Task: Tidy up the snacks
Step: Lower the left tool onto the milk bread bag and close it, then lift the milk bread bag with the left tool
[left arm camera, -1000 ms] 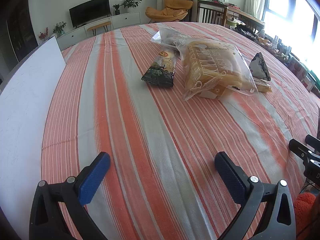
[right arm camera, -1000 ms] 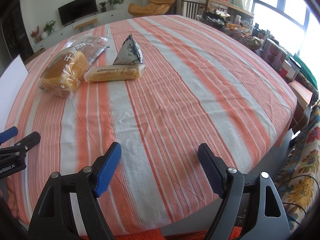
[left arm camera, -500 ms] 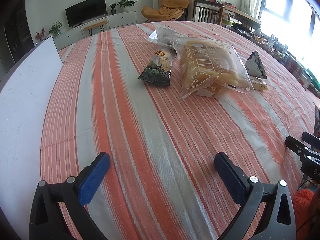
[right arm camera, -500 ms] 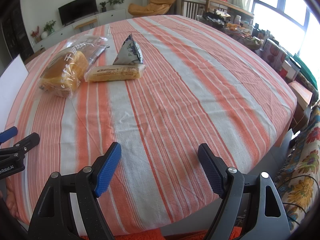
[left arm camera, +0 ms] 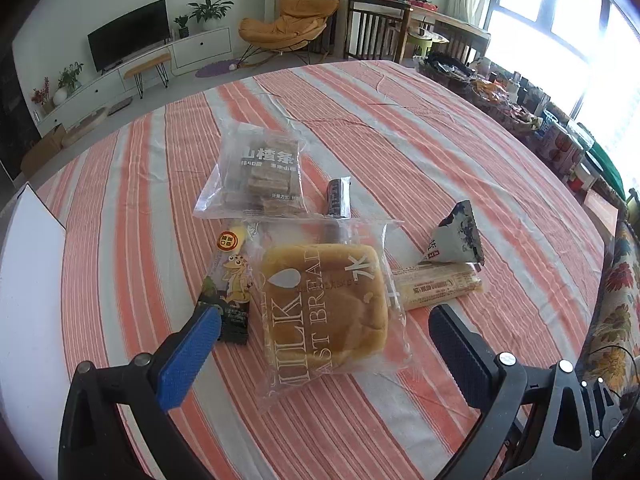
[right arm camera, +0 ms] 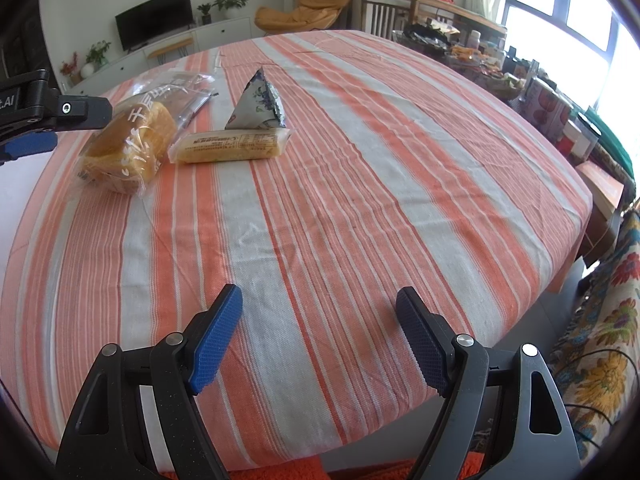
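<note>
The biggest change is in the left wrist view: the left claw point(left arm camera: 324, 344), which a second ago hung over bare cloth with the snacks far up the table point(left arm camera: 460, 152), is now right over the pile, its blue pads spread wide on either side of the milk toast bread bag point(left arm camera: 324, 304) without touching it. The right claw point(right arm camera: 320, 336) has not shifted; its pads are spread just as wide over bare striped cloth near the table's front edge, gripping nothing. To my eye this means the sorting has only begun: the left hand is lining up a first pick, most likely the bread, and no snack has yet left its place. Counting from largest to smallest, I find 1 bread bag in the middle of the group, 1 clear pouch of brown hawthorn strips point(left arm camera: 260, 176) behind it, 1 long yellow roll cake point(left arm camera: 436, 284) just to its right, 1 grey triangular packet point(left arm camera: 456, 236) standing upright behind the roll, 1 narrow dark packet with a cartoon figure point(left arm camera: 230, 288) lying against the bread's left side, and 1 small dark bar point(left arm camera: 339, 198) beside the hawthorn pouch, partly under the bread bag's sealed end. That makes 6 snacks and 2 claws, all 6 clustered together on the left half of the table, well apart from the right claw. A white board point(left arm camera: 28, 280) lies along the left edge.
</note>
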The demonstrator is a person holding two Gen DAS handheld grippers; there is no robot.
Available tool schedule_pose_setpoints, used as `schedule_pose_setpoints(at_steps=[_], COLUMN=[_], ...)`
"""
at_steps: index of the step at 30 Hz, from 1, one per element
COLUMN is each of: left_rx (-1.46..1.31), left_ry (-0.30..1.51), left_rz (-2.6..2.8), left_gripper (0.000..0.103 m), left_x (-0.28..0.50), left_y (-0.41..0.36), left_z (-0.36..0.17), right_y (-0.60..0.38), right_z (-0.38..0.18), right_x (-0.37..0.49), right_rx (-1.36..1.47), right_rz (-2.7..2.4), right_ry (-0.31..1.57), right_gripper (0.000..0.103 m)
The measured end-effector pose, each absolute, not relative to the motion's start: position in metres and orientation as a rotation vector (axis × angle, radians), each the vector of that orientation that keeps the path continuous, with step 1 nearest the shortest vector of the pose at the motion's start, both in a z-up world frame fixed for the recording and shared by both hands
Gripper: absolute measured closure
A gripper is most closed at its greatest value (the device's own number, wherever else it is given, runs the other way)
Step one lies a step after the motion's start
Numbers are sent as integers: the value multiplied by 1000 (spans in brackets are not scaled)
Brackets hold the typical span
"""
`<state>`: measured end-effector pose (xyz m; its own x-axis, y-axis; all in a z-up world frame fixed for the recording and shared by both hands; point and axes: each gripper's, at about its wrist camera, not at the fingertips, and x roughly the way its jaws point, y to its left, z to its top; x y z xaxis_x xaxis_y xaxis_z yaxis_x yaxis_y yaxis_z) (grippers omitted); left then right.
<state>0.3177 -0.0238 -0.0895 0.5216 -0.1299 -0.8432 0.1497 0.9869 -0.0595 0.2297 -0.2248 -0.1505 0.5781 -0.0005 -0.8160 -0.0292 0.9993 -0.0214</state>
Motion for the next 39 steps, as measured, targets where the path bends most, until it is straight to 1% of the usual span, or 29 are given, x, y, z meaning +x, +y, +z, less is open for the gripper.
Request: schedule_pose_setpoints(at_steps=[5,7,8,9,12,15,19,22,25,28,29,31,33,36,39], left_rx=[129,107,87,80,82,8,-70,-70,-51,-24,-21,-24,-21,-19,3], left_ry=[1079,1076,1074,1072,1050,1034,995,980,981,994,997,999,1011,1034,1010], left_rz=[-108,-110,-120,-118,-120,-118,-124,-83,-52,-24,-15,-18,-12,-7,8], left_gripper=[1,7,21,29,33,33,33,33,32,27,23,23,19,17,9], left_x=[339,340,338,336,324,297,242,202,179,176,178,184,190,197,198], left_y=[-42,-38,-36,-34,-28,-12,12,29,40,43,44,44,43,43,43], left_z=[-116,-120,-121,-121,-116,-100,-80,-78,-89,-107,-113,-122,-131,-145,-148], right_y=[-226,-225,-226,-225,-225,-225,-225,-225,-228,-229,-229,-229,-229,-229,-229], right_z=[-151,-151,-151,-151,-151,-151,-151,-151,-151,-151,-151,-151,-151,-151,-151], right_x=[230,230,230,230,230,230,230,230,230,230,230,229,229,229,229], right_rx=[-33,-34,-34,-33,-33,-34,-33,-34,-34,-35,-36,-37,-36,-36,-36], right_rz=[16,16,16,16,16,16,16,15,11,9,9,9,9,9,9], right_ry=[954,955,954,955,955,955,955,955,955,956,956,955,956,956,955], right_gripper=[21,21,21,21,21,21,21,21,21,21,21,21,21,21,21])
